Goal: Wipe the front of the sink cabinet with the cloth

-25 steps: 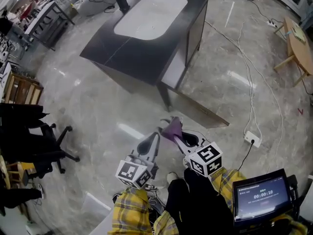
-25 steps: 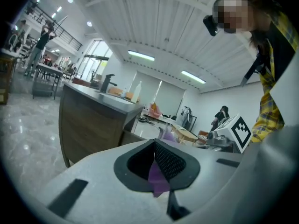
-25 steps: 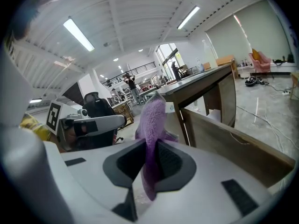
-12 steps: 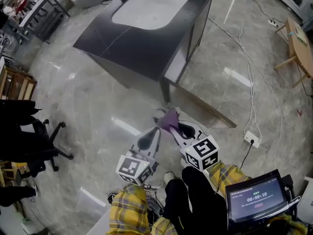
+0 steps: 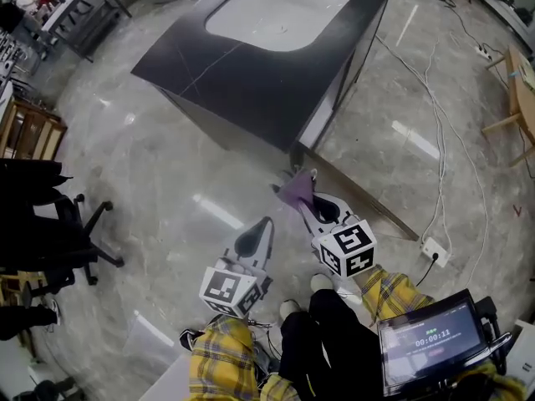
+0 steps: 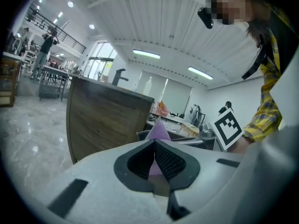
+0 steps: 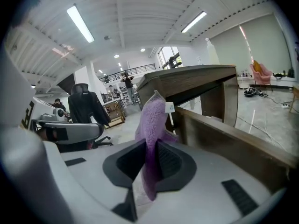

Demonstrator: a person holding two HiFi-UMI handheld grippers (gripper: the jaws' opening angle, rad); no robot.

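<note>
Your right gripper (image 5: 302, 200) has its jaws pinched on the purple cloth (image 5: 291, 187). In the right gripper view a peak of the cloth (image 7: 152, 120) stands up past the jaw tips, and a shorter tail hangs below them. Your left gripper (image 5: 266, 225) sits just beside and a little behind. Its jaws are pressed together at the tips, and the head view shows nothing in them. The purple seen past them in the left gripper view is the same cloth (image 6: 158, 130), out ahead in the other gripper.

The sink cabinet (image 5: 238, 78) is in front of you with its white basin (image 5: 280, 11) on top. The cloth is near the cabinet's closest corner but not touching it. A wooden panel (image 5: 355, 197) stands open from that corner, low along the floor.

The cloth looks soft, light and limp, with a nubby pile. It will likely fold over rather than push, and it should drag on the wood rather than slide. The grip is mid-fold, which looks secure. The free peak is your wiping pad, so lay it flat against the front. Otherwise the hard jaw tips may scrape the wood.
</note>
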